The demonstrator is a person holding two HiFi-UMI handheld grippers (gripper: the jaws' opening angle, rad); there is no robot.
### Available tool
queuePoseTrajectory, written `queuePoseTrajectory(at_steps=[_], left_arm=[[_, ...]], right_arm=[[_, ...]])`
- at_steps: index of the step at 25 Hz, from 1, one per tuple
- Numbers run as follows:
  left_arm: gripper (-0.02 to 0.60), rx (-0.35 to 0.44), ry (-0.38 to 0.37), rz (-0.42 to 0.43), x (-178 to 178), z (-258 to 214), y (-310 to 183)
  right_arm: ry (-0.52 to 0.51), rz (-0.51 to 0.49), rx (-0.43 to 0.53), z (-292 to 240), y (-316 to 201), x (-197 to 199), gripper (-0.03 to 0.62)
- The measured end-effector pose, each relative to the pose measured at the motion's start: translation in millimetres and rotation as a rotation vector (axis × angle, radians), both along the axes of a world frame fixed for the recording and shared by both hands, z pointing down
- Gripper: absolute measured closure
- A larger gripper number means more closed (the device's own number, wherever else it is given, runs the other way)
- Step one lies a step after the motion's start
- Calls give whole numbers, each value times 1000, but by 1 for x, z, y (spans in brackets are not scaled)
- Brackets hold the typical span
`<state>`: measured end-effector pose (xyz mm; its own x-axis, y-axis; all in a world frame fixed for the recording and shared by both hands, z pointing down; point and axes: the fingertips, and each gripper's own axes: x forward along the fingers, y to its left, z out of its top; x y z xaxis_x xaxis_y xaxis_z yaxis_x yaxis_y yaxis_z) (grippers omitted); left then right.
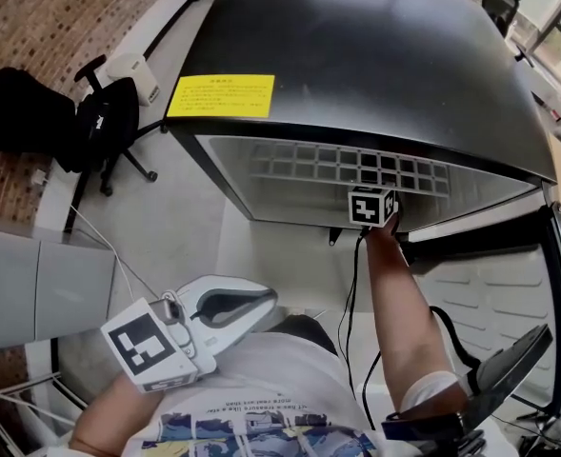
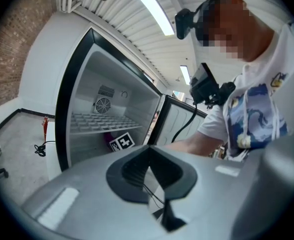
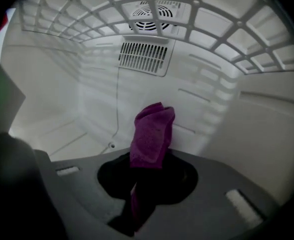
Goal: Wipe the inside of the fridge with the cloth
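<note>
Open fridge [image 1: 356,55] with both hand-held grippers, seen from the head and from each gripper. The right gripper [image 3: 147,174] is clenched on the purple cloth [image 3: 151,134]. The cloth's lower part is pinched between the two jaws, and its bunched upper part stands up past the jaw tips, leaning slightly to the gripper's right. This gripper is inside the fridge compartment, directly under the white wire shelf [image 3: 226,29], which arches across the top of its view. Beyond the cloth, ahead of the jaws, are the back wall's slotted vent grille [image 3: 144,56] and, above that, a round fan [image 3: 154,10]. Whether the cloth's tip touches the rear wall cannot be told. In the head view only the marker cube of the right gripper shows, at the compartment's front edge just below the shelf, with the person's right forearm [image 1: 399,312] running back from it. The left gripper [image 2: 147,166] is outside the fridge, held close to the person's torso. Its jaws are closed together with nothing between them, and they point toward the open compartment. The fridge door [image 1: 494,293] stands open on the right gripper's side. A yellow label [image 1: 221,95] lies on the black fridge top, and an office chair [image 1: 104,127] stands well off to the left gripper's far side.
</note>
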<state>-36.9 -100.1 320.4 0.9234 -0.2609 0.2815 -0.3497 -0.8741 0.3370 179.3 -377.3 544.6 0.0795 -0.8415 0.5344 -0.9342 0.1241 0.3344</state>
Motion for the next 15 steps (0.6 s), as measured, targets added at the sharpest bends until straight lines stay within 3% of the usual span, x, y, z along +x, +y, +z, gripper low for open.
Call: queuePoseTrajectory(at_steps=[15], left_arm=[[578,-7,-32,-44,-16,9,-6]], right_arm=[[-73,-154,-12,9,-5,-82,537]])
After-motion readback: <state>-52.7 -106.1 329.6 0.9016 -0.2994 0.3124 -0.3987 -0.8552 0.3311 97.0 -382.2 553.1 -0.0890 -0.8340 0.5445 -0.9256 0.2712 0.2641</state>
